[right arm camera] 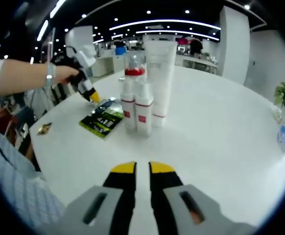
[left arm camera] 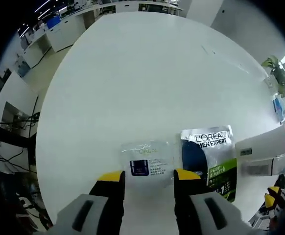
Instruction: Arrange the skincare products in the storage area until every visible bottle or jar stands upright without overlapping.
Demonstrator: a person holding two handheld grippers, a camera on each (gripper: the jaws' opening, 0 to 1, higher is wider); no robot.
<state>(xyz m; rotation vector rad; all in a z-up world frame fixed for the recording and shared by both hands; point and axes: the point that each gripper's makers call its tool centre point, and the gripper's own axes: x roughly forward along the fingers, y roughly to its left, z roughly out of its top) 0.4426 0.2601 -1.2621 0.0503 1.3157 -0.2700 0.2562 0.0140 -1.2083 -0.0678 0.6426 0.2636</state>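
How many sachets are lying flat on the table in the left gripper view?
2. A clear L'Oreal sachet lies just beyond the open left gripper; a L'Oreal Men Expert sachet lies beside it on the right. Others could sit outside the view.

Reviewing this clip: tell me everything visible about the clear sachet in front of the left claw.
The clear sachet is a small, flat, translucent plastic packet with faint L'Oreal lettering and a dark blue square on its face. It lies flat on the white table, just beyond the open left claw, between its yellow tips. Its right edge sits next to the larger Men Expert packet; whether they touch is unclear.
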